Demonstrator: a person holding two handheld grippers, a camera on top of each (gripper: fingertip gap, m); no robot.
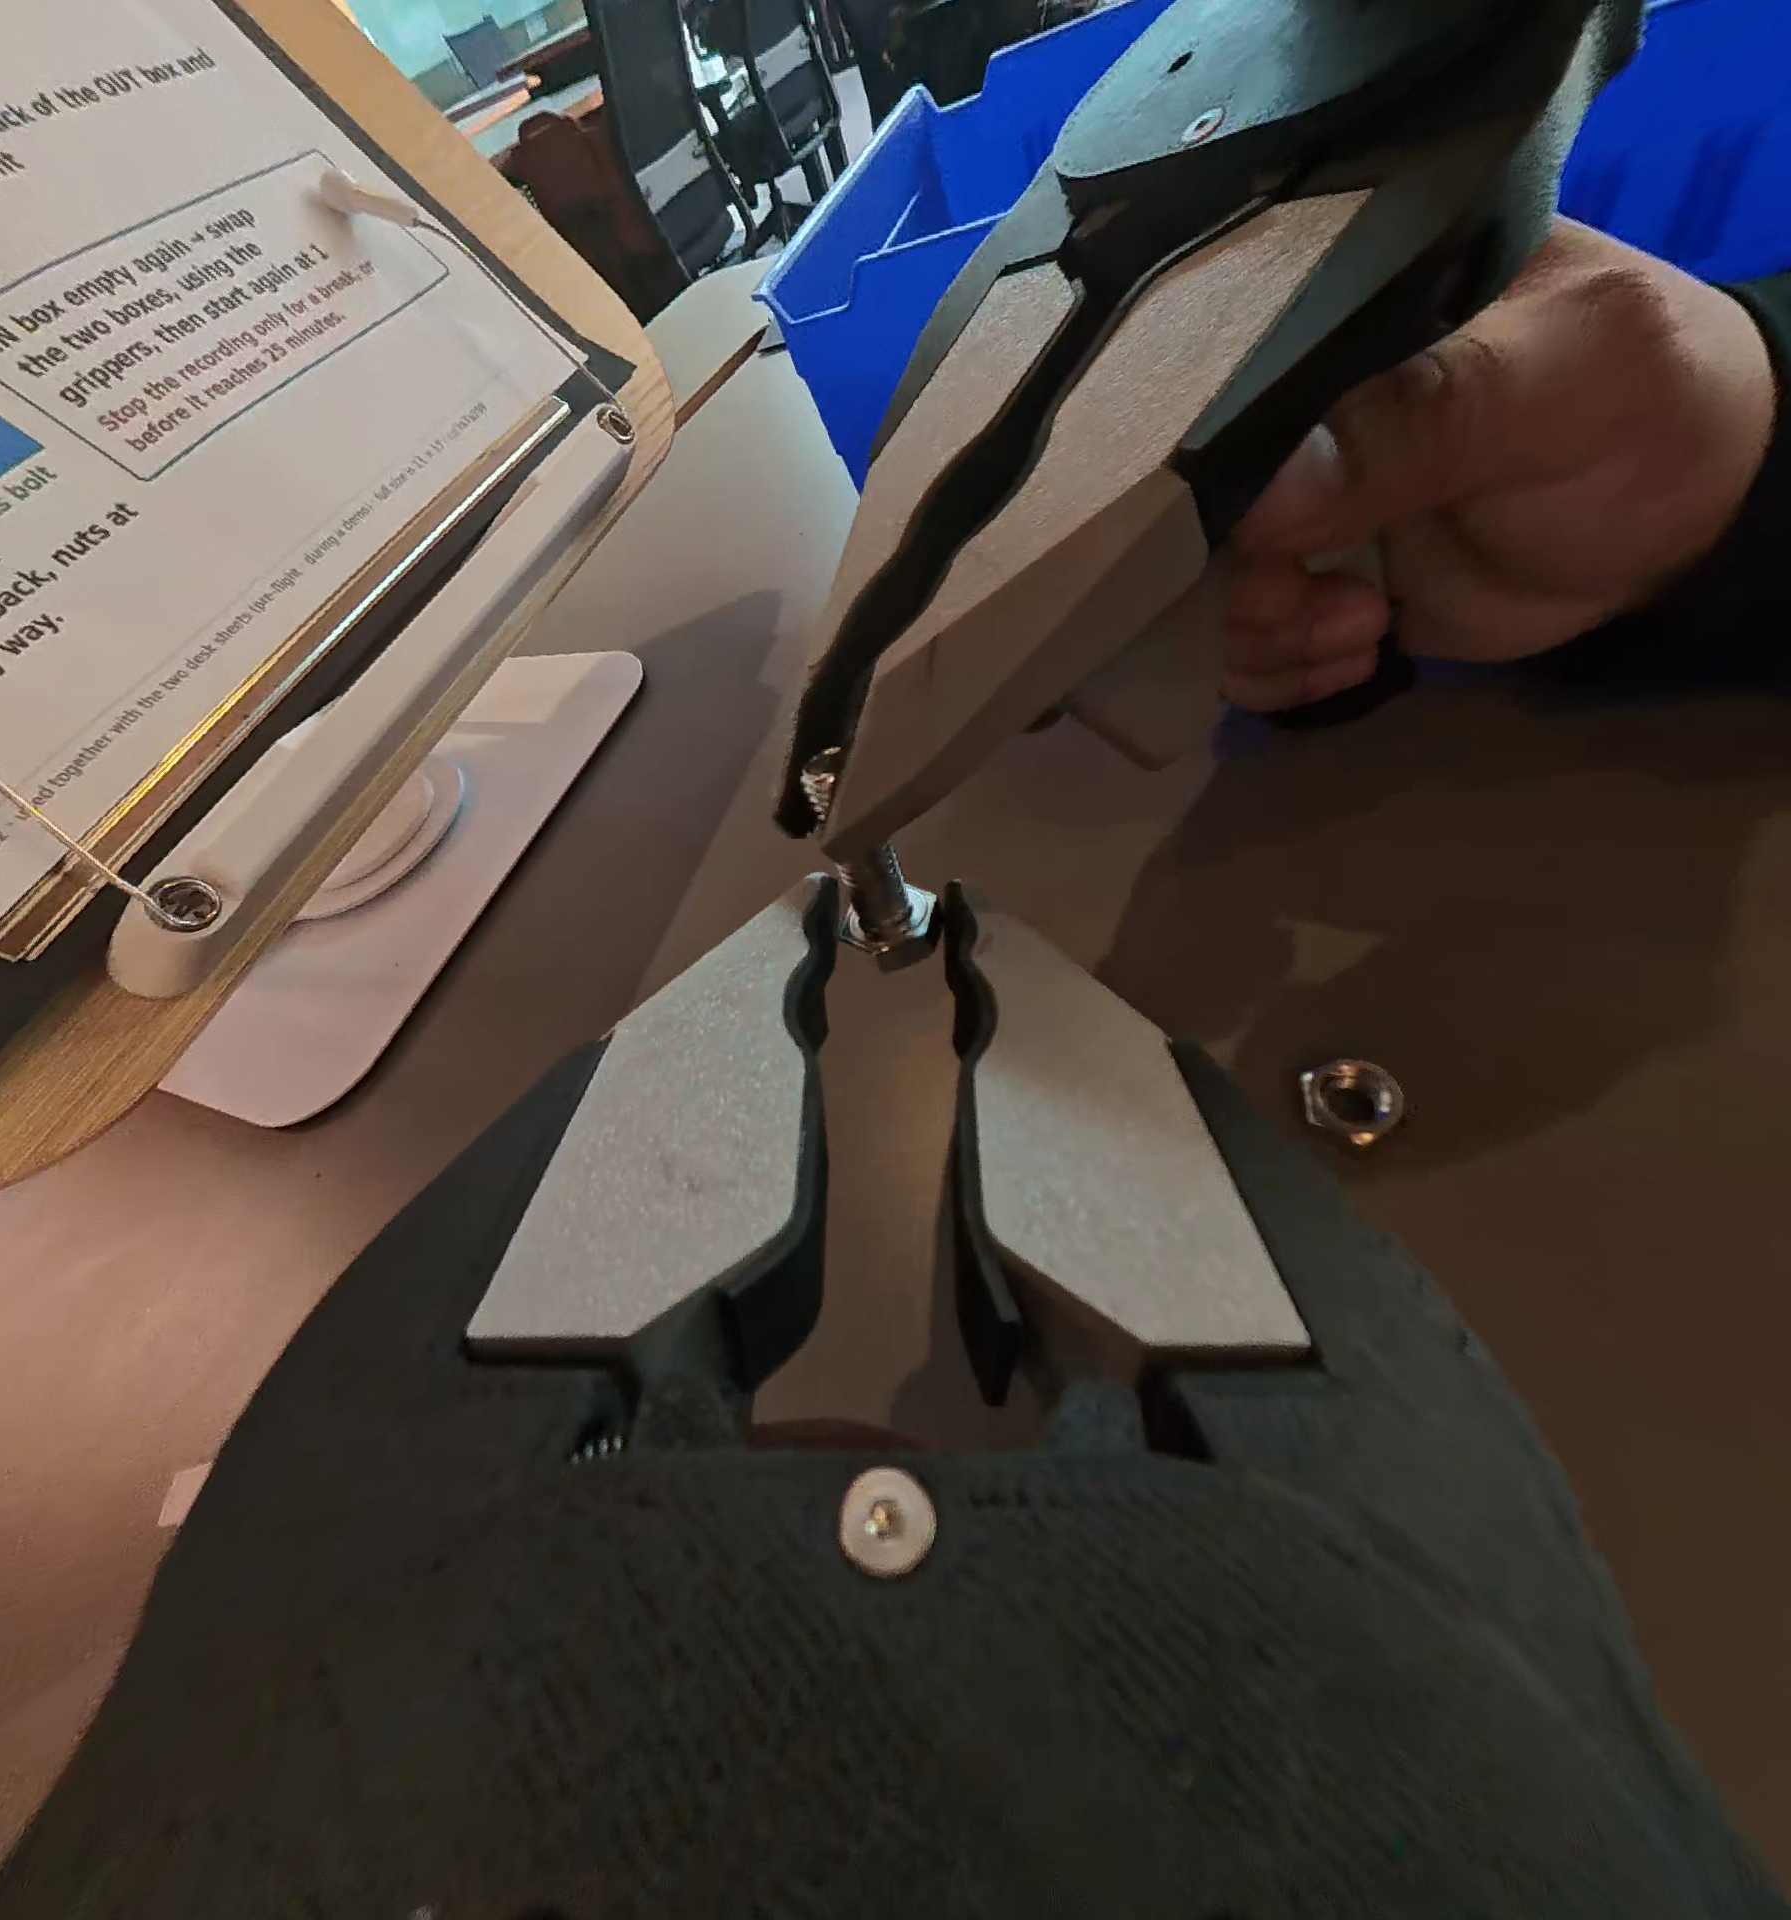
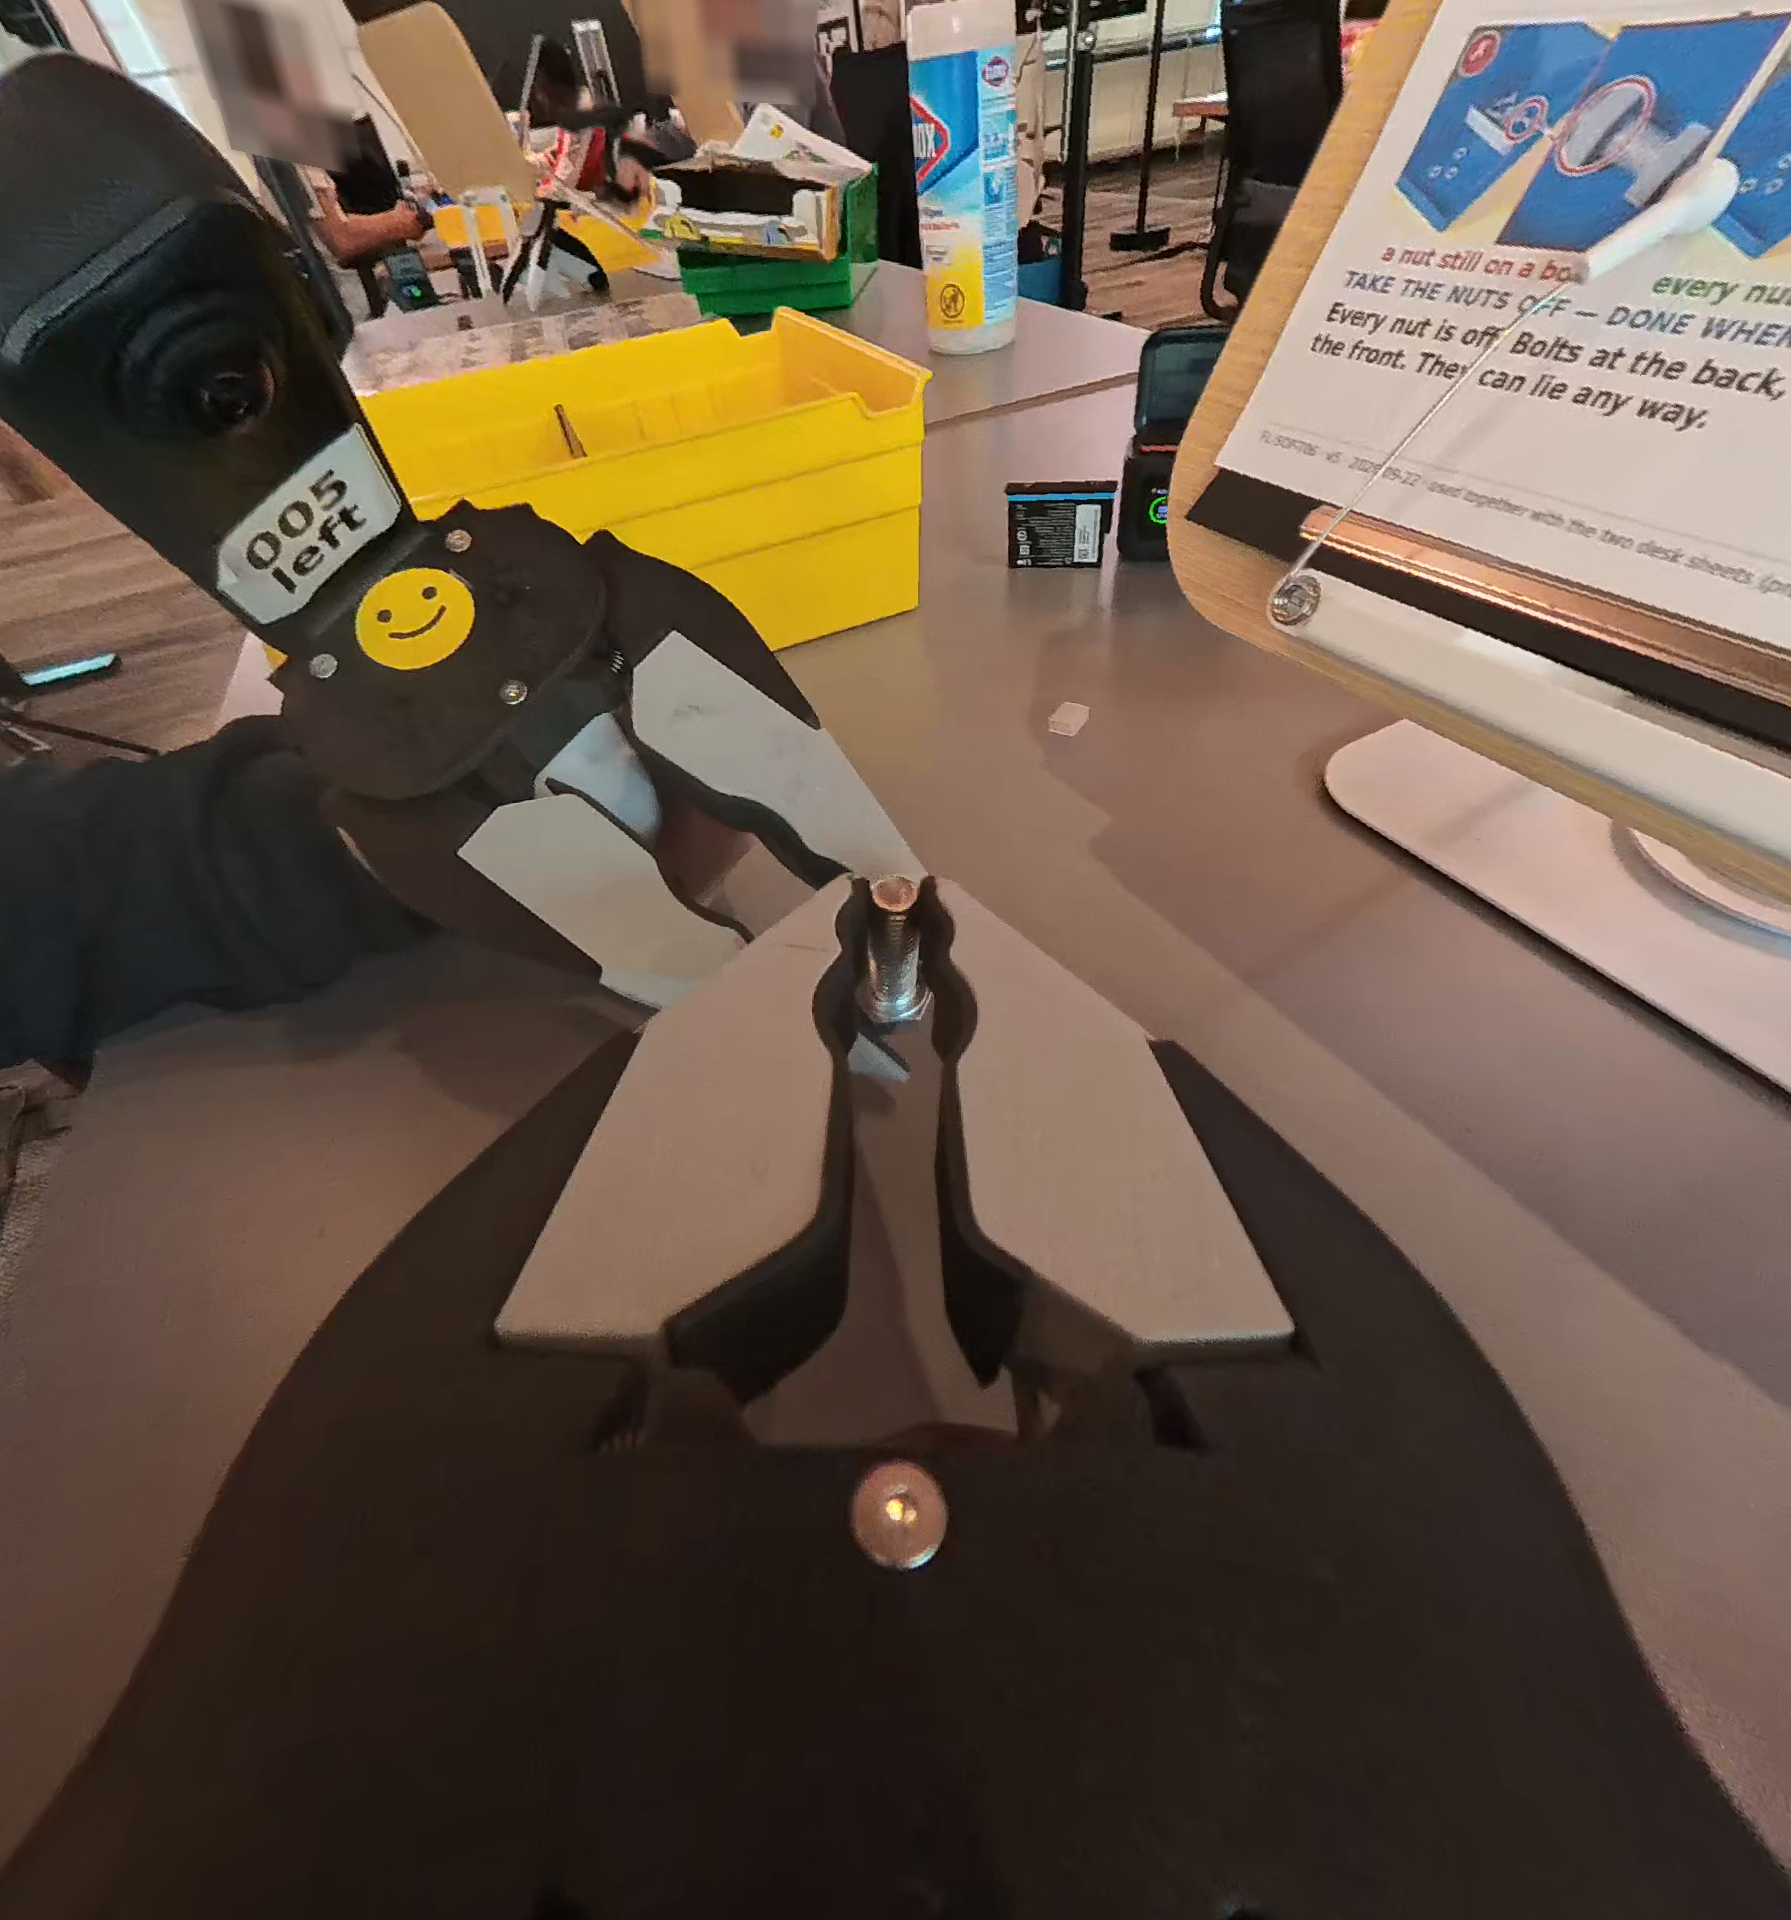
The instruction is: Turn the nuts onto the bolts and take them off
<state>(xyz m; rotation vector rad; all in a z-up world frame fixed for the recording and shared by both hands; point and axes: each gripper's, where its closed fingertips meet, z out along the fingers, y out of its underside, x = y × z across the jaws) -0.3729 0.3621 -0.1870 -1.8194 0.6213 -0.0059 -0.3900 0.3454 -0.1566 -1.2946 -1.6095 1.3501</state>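
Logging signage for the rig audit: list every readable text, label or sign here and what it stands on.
I don't quote writing; these bear it:
Instruction sheet on the wooden stand: printed text, legible.
White label on the left gripper: legible.
Yellow smiley sticker below that label: a face, no words.
Wipes canister: brand label, partly legible.
Black battery: print too small to read.

Even indoor light; soft shadows on table (image 1: 1493,935); glare on document stand (image 2: 1493,540); wide-angle bending at edges; background slightly soft
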